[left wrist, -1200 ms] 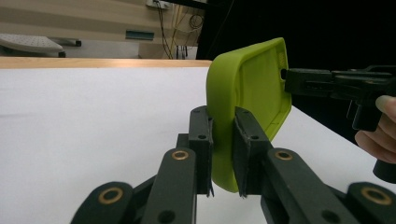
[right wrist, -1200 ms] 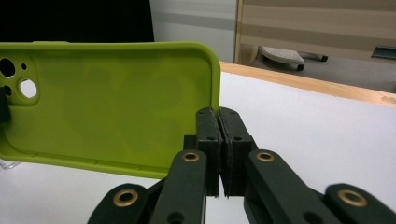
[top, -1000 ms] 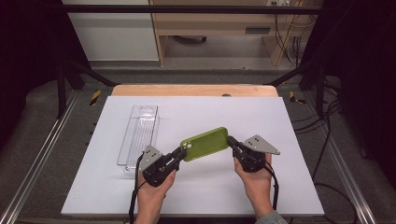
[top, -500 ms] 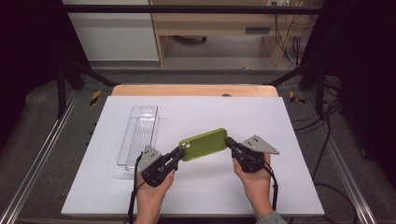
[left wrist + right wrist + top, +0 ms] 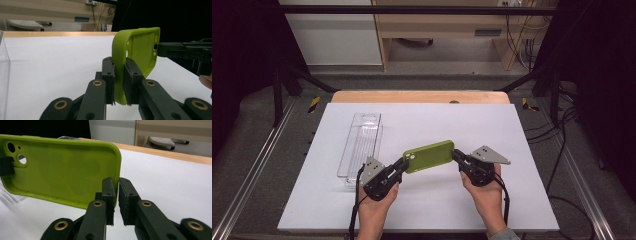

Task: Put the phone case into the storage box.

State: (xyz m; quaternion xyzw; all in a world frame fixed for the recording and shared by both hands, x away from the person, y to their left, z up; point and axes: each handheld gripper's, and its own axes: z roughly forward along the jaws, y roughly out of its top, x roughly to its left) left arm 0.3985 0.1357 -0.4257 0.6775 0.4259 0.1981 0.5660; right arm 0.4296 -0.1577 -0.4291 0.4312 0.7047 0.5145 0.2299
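My right gripper has just been easing its jaws apart, and the green phone case sits a touch flatter than a second ago. A gap shows at its right jaw; the case's edge sits between the jaws. My left gripper clamps the other end, holding it above the white table. The clear tray beside it looks empty.

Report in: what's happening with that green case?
Left tool clamped on green phone case. Right tool just opening, case edge between its jaws. Clear tray alongside, not blocking.
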